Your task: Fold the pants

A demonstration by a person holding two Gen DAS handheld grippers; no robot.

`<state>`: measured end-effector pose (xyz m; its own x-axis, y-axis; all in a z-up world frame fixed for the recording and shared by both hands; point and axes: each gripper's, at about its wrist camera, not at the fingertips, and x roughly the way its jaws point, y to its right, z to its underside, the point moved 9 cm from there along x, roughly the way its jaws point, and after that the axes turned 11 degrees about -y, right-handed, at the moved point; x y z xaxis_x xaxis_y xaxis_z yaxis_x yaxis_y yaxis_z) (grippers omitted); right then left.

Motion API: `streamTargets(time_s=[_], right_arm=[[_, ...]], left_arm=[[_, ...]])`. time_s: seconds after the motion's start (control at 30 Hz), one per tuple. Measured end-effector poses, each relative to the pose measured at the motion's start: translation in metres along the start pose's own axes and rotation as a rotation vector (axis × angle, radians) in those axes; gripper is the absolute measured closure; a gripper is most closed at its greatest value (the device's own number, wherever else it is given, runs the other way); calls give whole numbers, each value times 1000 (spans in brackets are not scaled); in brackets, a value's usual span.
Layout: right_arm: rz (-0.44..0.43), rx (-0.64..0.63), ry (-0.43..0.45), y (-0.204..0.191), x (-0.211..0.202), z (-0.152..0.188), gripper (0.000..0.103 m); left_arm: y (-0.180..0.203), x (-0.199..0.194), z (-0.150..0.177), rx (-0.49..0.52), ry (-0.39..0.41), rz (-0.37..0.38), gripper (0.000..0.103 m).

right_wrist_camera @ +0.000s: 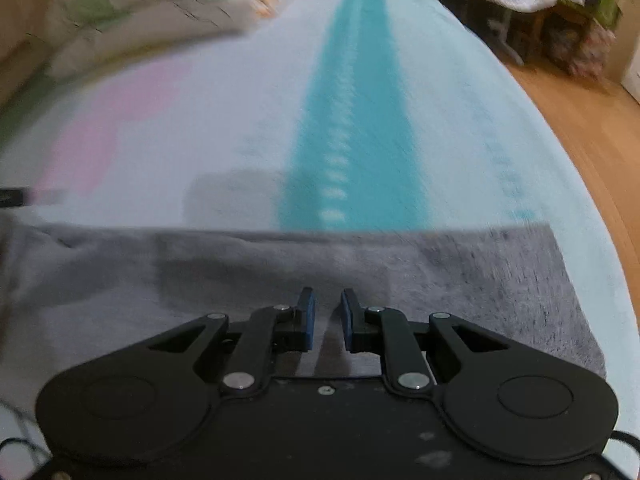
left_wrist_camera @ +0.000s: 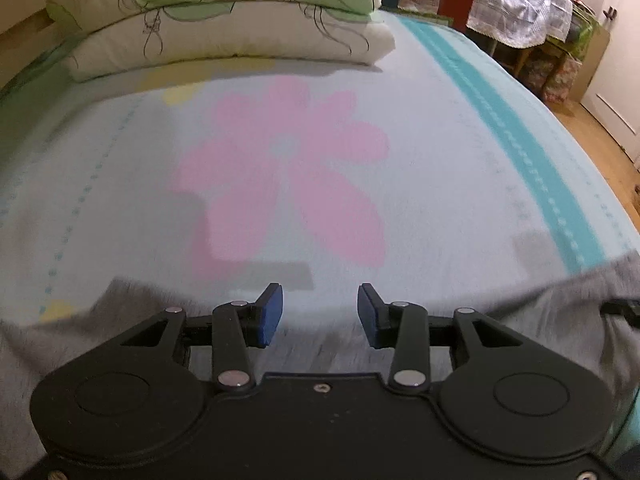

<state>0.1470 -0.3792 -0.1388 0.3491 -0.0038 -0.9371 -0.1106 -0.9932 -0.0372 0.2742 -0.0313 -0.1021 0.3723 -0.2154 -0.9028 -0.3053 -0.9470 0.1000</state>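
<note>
Grey pants point(right_wrist_camera: 248, 272) lie flat on the bed near its front edge, with a straight far edge across the right wrist view. In the left wrist view the pants point(left_wrist_camera: 136, 312) show as grey cloth under and to both sides of the gripper. My left gripper point(left_wrist_camera: 320, 314) is open and empty, just above the pants' far edge. My right gripper point(right_wrist_camera: 327, 318) is open with a narrow gap, empty, above the grey cloth. The tip of the right gripper point(left_wrist_camera: 622, 307) shows at the right edge of the left view.
The bed cover point(left_wrist_camera: 440, 168) is pale blue with a pink flower point(left_wrist_camera: 288, 176) and a teal stripe point(right_wrist_camera: 352, 120). Stacked pillows point(left_wrist_camera: 224, 20) lie at the head. A wooden floor point(right_wrist_camera: 580, 128) and cluttered furniture point(left_wrist_camera: 520, 4) are to the right.
</note>
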Motion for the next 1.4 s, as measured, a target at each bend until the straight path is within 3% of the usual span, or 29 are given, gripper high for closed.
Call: streamTargets(time_s=[0.03,0.17,0.37,0.47,0.63,0.8,0.93,1.07,1.23,1.4], right_arm=[[6,39,13,8,5,-3,99],[-6,154,35,27,3,-12,100],[57,110,47,25,6,-15,100],[60,130,50,25,6,-13,101],[49,196,51,35,7,-15,102],[47,196,45,37,8,-16,102],[60,189,44,35,10,-17,102],[64,185,43,34,11,-19,102],[56,190,44,35,10,-18,102],[60,185,52,33,10,-17,102]], left_arm=[[-1,1,6,11,-12,2,54],[-28,11,15,6,-30,-68,54],[-88,27,17,-128,-26,-160,51],[-113,27,10,-195,-27,-226,58],[-111,19,9,-174,-13,-235,63],[-105,-10,0,-160,50,-137,62],[-120,-7,-19,-244,-12,-60,50],[-141,16,-35,-314,-141,-40,49],[-130,38,-36,-175,-303,-104,49],[-116,54,-35,-85,-357,-183,47]])
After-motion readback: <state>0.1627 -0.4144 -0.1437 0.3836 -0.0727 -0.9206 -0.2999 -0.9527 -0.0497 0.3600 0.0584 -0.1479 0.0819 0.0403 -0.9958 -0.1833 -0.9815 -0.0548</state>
